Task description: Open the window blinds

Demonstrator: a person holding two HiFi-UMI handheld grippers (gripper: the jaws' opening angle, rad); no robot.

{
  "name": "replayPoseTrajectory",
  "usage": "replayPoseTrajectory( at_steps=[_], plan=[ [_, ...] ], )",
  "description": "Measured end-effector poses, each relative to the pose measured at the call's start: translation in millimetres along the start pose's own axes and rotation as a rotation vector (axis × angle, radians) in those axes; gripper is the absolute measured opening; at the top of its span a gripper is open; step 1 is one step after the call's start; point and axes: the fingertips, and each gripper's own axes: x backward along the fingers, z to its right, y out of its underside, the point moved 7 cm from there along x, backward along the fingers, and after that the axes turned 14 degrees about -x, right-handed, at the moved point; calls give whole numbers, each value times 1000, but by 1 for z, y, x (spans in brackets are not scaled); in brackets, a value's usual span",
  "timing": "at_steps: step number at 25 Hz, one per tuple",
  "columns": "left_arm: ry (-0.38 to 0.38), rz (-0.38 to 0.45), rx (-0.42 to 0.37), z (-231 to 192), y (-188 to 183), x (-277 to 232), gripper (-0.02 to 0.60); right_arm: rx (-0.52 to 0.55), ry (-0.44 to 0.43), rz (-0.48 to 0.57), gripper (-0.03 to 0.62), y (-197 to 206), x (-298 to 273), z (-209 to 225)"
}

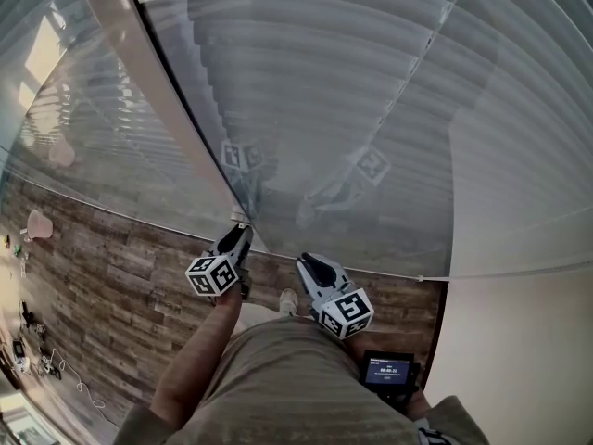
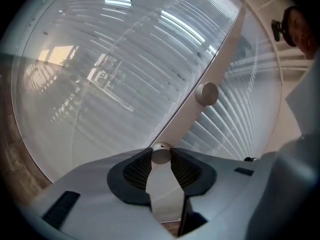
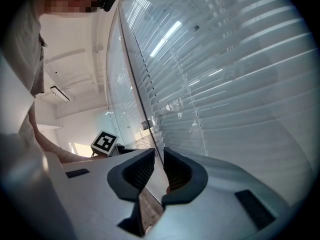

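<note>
White slatted blinds (image 1: 371, 91) hang shut behind glass on both sides of a pale upright post (image 2: 200, 115). Two round metal knobs sit on that post. My left gripper (image 2: 160, 158) is shut on the lower knob (image 2: 160, 152), one ribbed pad on each side of it. The upper knob (image 2: 206, 94) is free. In the head view the left gripper (image 1: 243, 235) reaches the foot of the post (image 1: 157, 91). My right gripper (image 1: 304, 262) hangs beside it, close to the glass. Its jaws (image 3: 159, 159) stand a little apart with nothing between them, only the glass edge beyond.
Wood-plank floor (image 1: 120, 267) runs along the glass. A plain wall (image 1: 519, 341) closes the right side. A small black device with a lit screen (image 1: 387, 371) hangs at the person's waist. The left gripper's marker cube (image 3: 104, 142) shows in the right gripper view.
</note>
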Motion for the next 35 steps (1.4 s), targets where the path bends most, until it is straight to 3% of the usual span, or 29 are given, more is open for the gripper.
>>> replayPoseTrajectory(
  at_steps=[4,13,19,27,35],
  plan=[
    [22,15,70,-5,4,1,135,0,0,-2,52,3,-1,-1],
    [120,75,371,-13,18,-1,135,3,-4,-1,52,16,-2,1],
    [154,91,464,-15,19,-2,135,5,-5,2,52,14,-1,0],
    [229,154,715,-16,24,-2,135,10,-5,3,52,14,1,-3],
    [254,228,985,-19,38,-3,134,11,-5,6,52,20,1,-2]
  ],
)
